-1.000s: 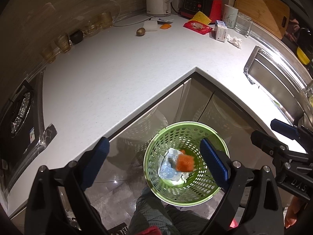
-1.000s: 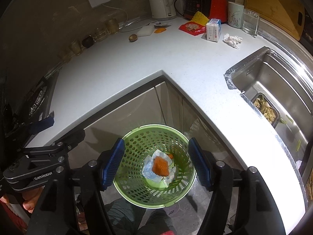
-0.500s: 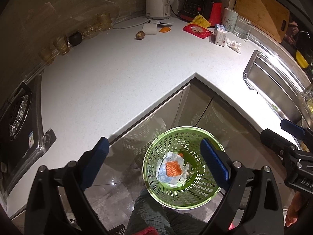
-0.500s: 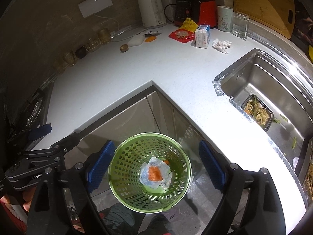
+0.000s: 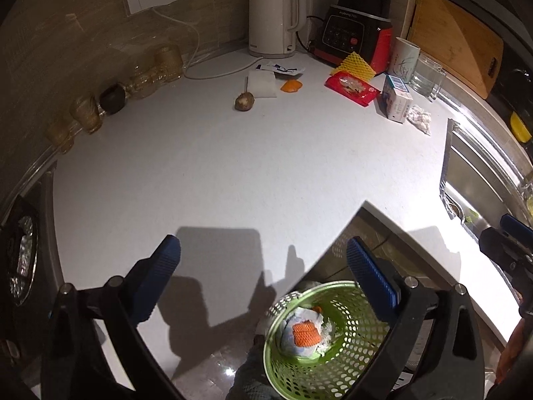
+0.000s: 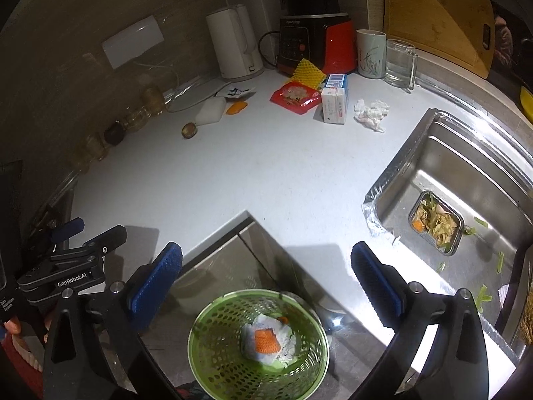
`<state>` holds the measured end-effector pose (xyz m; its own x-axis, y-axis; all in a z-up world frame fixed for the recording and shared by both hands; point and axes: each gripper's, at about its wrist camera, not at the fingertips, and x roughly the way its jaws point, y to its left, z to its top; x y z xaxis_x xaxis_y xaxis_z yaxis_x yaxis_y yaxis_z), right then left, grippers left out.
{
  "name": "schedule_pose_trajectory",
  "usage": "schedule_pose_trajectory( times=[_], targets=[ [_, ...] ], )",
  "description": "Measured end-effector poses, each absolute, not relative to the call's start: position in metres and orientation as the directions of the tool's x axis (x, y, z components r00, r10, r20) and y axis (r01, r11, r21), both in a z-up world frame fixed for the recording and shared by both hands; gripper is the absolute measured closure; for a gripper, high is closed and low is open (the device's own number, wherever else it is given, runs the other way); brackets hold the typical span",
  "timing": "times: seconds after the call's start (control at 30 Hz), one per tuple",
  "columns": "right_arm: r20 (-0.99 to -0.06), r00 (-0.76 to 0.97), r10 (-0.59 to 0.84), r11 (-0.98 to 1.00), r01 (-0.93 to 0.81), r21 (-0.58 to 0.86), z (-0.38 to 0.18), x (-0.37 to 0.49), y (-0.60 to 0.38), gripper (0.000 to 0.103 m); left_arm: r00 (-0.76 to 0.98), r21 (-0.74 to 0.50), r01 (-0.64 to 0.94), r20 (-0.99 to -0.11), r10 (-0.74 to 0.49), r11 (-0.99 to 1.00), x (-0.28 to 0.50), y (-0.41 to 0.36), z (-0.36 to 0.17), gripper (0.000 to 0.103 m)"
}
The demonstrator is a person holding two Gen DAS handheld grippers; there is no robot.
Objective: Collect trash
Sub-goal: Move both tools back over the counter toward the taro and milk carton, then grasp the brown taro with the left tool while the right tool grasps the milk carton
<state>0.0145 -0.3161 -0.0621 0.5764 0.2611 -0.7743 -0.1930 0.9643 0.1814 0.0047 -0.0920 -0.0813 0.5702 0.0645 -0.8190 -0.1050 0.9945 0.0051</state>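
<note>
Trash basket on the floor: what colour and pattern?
Green basket, its wall perforated with small holes; the right wrist view shows it best.

Home kitchen. White L-shaped worktop (image 6: pixel 266 166) with a steel sink (image 6: pixel 466 180) set into it, food scraps in it. White kettle (image 5: pixel 273 20), blender (image 5: pixel 356 30), mug (image 6: pixel 370 54), glass mug (image 6: pixel 399 63) and wooden cutting board (image 6: pixel 433 16) along the wall. Hob (image 5: pixel 20 260) at the left edge, cabinet doors (image 6: pixel 220 266) below.
</note>
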Motion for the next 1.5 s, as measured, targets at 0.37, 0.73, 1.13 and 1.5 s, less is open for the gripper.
schedule_pose_trajectory(
  times=[0.37,0.73,1.13,1.5],
  targets=[
    [-0.784,0.598,0.167,0.984,-0.056,0.167,-0.081,0.122,-0.299,0.002,0.589,0.02,-0.074,-0.806,0.06,0.997,0.144,-0.05,-0.112,0.008],
    [-0.807,0.583,0.097,0.991,0.021,0.134,-0.112,0.199,-0.294,0.002,0.571,0.001,-0.067,-0.82,0.039,0.998,0.236,-0.029,-0.149,0.008],
    [-0.829,0.557,0.05,0.991,0.073,0.109,-0.136,0.236,-0.303,0.002,0.55,-0.031,-0.085,-0.835,0.021,0.996,0.284,-0.014,-0.174,0.035],
    [-0.803,0.596,-0.023,0.992,0.11,0.054,-0.139,0.258,-0.313,0.002,0.572,-0.008,-0.046,-0.82,0.019,0.999,0.282,-0.022,-0.173,0.069]
  ],
)
